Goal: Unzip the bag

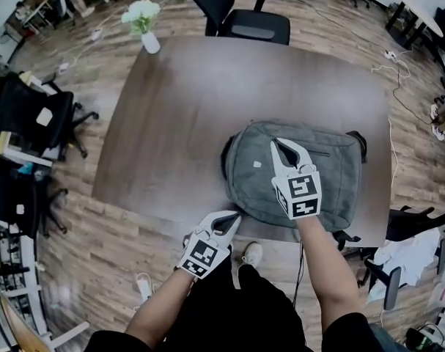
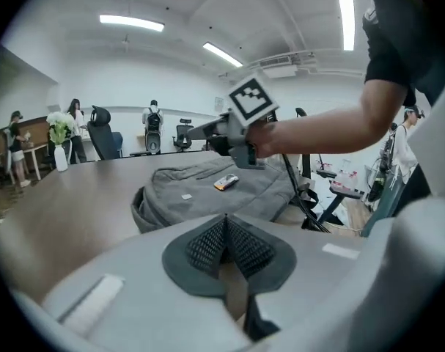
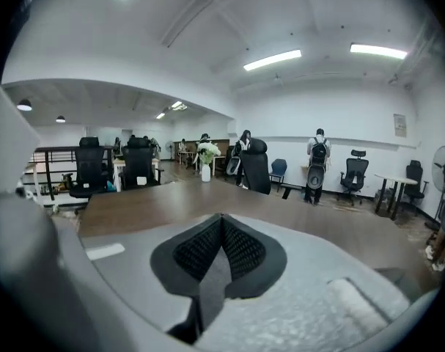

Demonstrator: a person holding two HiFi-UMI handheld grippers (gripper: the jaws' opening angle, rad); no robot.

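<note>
Head view: bag [image 1: 295,178] flat at table [image 1: 178,116] edge. Your 2 claws closed, empty: right gripper [image 1: 276,144] over bag, left gripper [image 1: 236,215] off its corner. Risk: your pull drags unpinned bag off.

The bag [image 1: 295,178] is plain grey, on a dark brown wood-grain counter [image 1: 178,108]. The left claw [image 1: 232,216] and right claw [image 1: 278,145] are white, each with a cube of black-and-white square markers. Their pads [image 2: 204,244] are dark with a fine grid texture. The floor [image 1: 75,218] shows light brown planks.
</note>
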